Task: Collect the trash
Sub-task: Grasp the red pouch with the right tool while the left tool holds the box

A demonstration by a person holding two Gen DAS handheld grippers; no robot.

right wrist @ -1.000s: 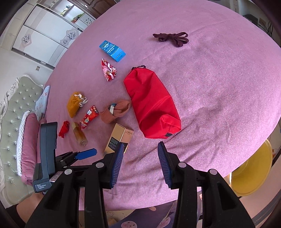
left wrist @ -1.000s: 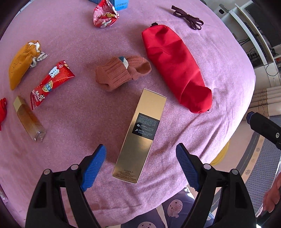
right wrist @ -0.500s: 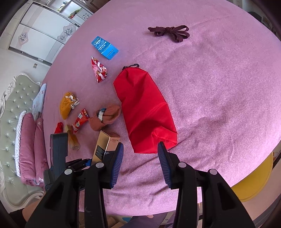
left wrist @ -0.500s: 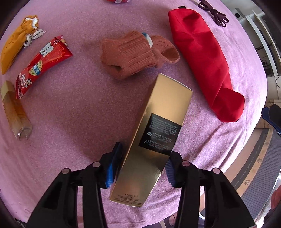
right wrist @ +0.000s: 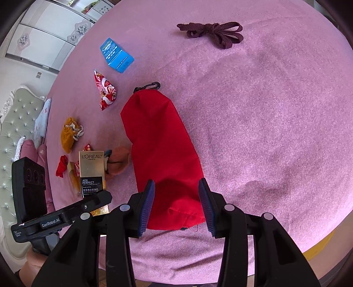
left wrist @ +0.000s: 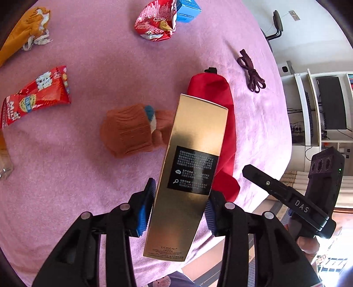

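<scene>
Left wrist view: left gripper (left wrist: 178, 212) has its jaws clamped on the gold box (left wrist: 194, 163), blue pads pressed to both long sides near the lower half. The jaws have just been closing, box between them. The box is tilted, its far end up over the brown sock (left wrist: 132, 130) and the red bag (left wrist: 218, 106), so it looks lifted off the pink tabletop (left wrist: 99, 66). Black label faces the camera. Around it on the tabletop: red candy wrapper (left wrist: 35, 95) at left, crumpled red-white wrapper (left wrist: 154, 22) at top touching a blue box (left wrist: 187, 11), mustard pouch (left wrist: 19, 42) top left, dark cord (left wrist: 251, 72) to the right of the bag. The right gripper's body shows at the right edge, off the tabletop.

Right wrist view: right gripper (right wrist: 176, 205) jaws are spread, straddling the near end of the red bag (right wrist: 161, 143); pads stand beside the fabric, and I can't tell if they touch it. Jaws have just been opening a bit. The bag lies lengthwise away from the camera, clip at the far end. The gold box (right wrist: 91, 170) stands upright at left in the left gripper, sock (right wrist: 119, 161) just behind it. Blue box (right wrist: 117, 55), crumpled wrapper (right wrist: 106, 90) and mustard pouch (right wrist: 69, 134) lie along the left side, cord (right wrist: 211, 33) at the far top. A small red scrap (right wrist: 61, 165) sits by the left edge.
</scene>
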